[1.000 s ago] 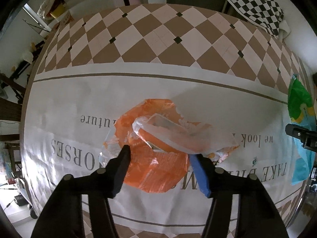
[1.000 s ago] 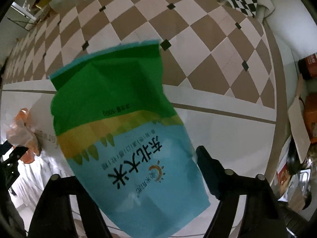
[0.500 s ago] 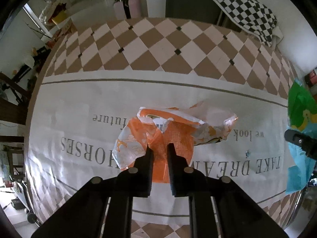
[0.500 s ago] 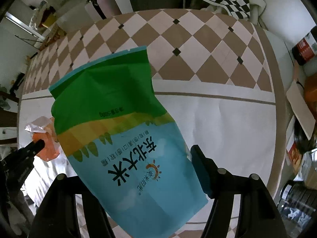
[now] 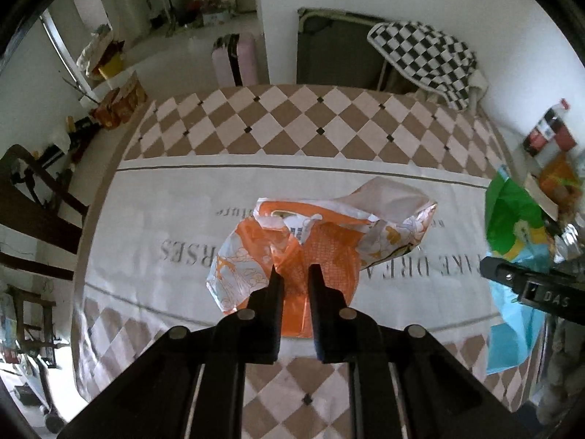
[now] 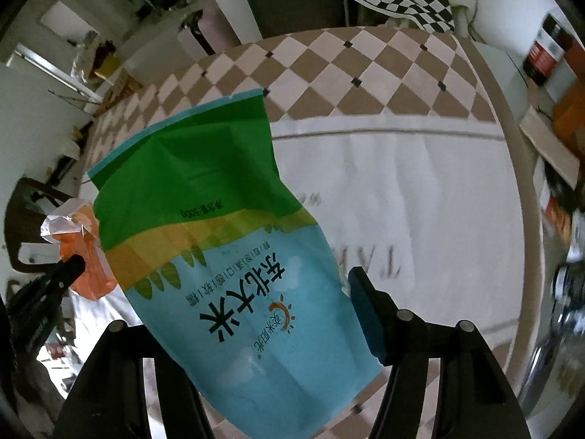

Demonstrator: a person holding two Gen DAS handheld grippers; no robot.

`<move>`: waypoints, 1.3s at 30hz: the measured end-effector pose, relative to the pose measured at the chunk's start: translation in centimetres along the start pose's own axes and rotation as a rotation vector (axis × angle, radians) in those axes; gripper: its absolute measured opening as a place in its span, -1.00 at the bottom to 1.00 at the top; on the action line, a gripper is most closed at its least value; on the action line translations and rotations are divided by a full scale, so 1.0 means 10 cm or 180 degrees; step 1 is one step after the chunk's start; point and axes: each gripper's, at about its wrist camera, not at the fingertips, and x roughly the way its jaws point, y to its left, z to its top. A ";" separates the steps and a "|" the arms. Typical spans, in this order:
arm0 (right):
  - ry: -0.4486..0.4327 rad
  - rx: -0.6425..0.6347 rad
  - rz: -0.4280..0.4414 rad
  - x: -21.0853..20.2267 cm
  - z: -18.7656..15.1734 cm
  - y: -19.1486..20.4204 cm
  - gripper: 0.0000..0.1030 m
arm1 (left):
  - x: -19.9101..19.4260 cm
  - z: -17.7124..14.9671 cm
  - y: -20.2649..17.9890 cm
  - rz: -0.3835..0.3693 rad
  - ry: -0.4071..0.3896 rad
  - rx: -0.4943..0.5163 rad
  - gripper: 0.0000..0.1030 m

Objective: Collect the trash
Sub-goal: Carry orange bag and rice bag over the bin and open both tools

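Orange wrapper (image 5: 303,256) apparently between left gripper (image 5: 295,274) fingers

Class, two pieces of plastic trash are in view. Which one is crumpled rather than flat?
The orange wrapper, pinched by the left gripper, is crumpled. The green-and-blue rice bag at the right gripper stays flat.

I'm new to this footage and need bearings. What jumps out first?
The big green, yellow and blue printed pouch fills the right wrist view, held up over the tablecloth by the right gripper. In the left wrist view, the left gripper pinches a crumpled orange and white plastic wrapper above the lettered white tablecloth.
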 end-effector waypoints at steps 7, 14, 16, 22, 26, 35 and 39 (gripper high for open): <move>-0.0183 0.0129 0.0126 -0.38 -1.01 0.43 0.26 | -0.47 -0.79 0.37 -0.0117 -0.0184 0.0209 -0.81; -0.0270 0.0428 0.0184 -0.64 -2.53 0.95 0.26 | -0.75 -1.81 0.92 -0.0382 -0.0040 0.0350 -0.81; -0.0213 0.0550 0.0226 -0.63 -2.98 1.07 0.26 | -0.76 -2.13 1.07 -0.0450 0.0094 0.0350 -0.81; 0.0175 0.0811 0.0288 -0.32 -4.18 1.30 0.26 | -0.57 -2.93 1.28 -0.0545 0.0549 0.0357 -0.81; 0.0499 0.0926 0.0279 0.11 -4.81 1.33 0.26 | -0.22 -3.42 1.33 -0.0531 0.0900 0.0300 -0.80; 0.0951 0.1235 0.0189 1.80 -5.53 0.95 0.26 | 1.58 -4.29 1.28 -0.0364 0.1669 -0.0040 -0.77; 0.1094 0.1341 0.0210 2.75 -5.65 0.73 0.26 | 2.49 -4.61 1.24 -0.0314 0.1963 -0.0191 -0.76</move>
